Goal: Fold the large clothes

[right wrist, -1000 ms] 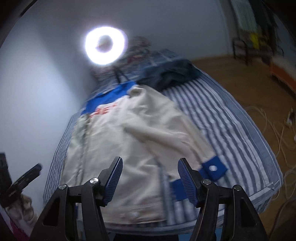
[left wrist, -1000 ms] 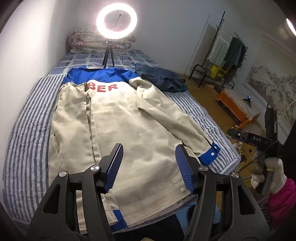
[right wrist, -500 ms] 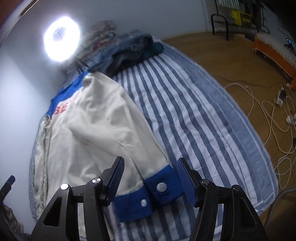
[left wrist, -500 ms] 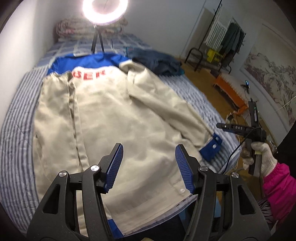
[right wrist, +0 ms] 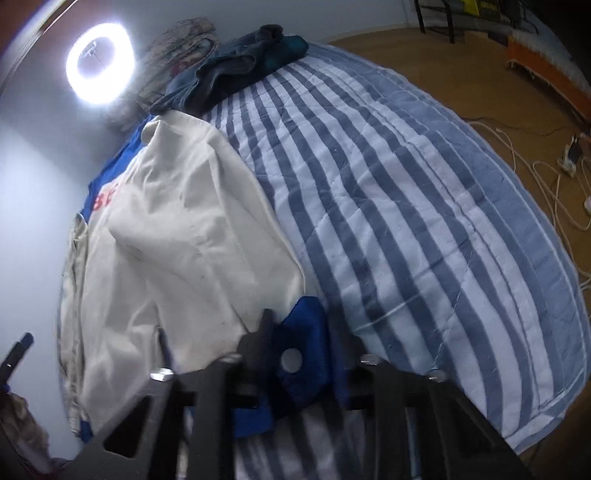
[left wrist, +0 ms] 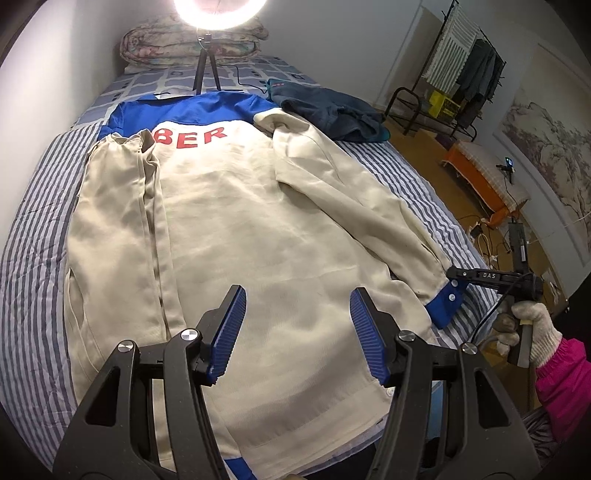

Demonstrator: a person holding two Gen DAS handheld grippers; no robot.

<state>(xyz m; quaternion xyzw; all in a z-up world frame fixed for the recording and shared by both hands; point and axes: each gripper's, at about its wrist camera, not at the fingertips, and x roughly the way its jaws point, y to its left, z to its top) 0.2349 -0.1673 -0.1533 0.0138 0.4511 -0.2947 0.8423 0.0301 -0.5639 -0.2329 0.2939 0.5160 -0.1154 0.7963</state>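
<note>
The cream jacket (left wrist: pixel 258 229) lies spread back-up on the striped bed (right wrist: pixel 424 221). The right claw (right wrist: pixel 291 354) is closing on its blue cuff (right wrist: pixel 310 332) at four o'clock; the left claw (left wrist: pixel 295 325) hovers apart, empty, above the hem.

A ring light (left wrist: pixel 219 11) at the top centre of the left wrist view is the main source; it is blown out to white and lights the wall and the pale jacket (left wrist: pixel 258 229) evenly, with soft shadows in the folds. That view is sharp. The right wrist view is dimmer and bluish, with the ring light (right wrist: pixel 99 62) glaring at upper left; its lower part is smeared by motion blur. Both views bulge strongly, with dark corners.
</note>
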